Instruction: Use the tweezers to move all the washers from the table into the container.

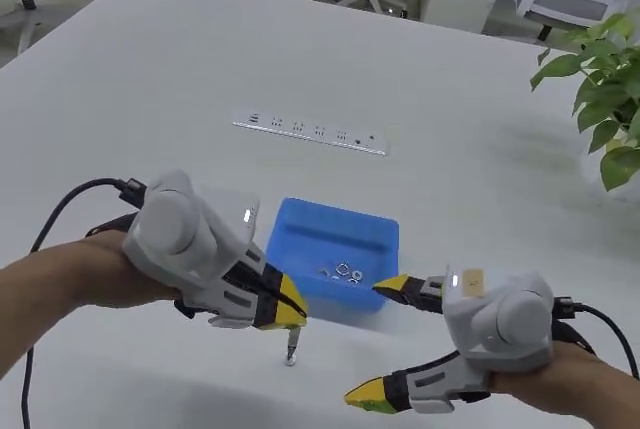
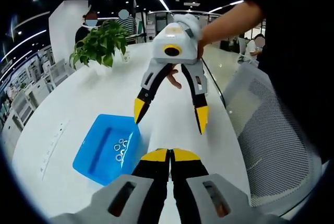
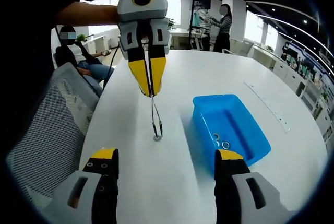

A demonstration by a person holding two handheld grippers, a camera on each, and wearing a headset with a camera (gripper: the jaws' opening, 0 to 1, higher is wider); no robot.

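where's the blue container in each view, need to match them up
head view: blue container just below centre of the picture.
left gripper view: lower left, on the white table.
right gripper view: right of centre.
shared landmark: the washers lying inside it, at one end.

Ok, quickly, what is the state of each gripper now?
Left gripper: shut on the tweezers, whose tips are at a washer.
Right gripper: open, holding nothing.
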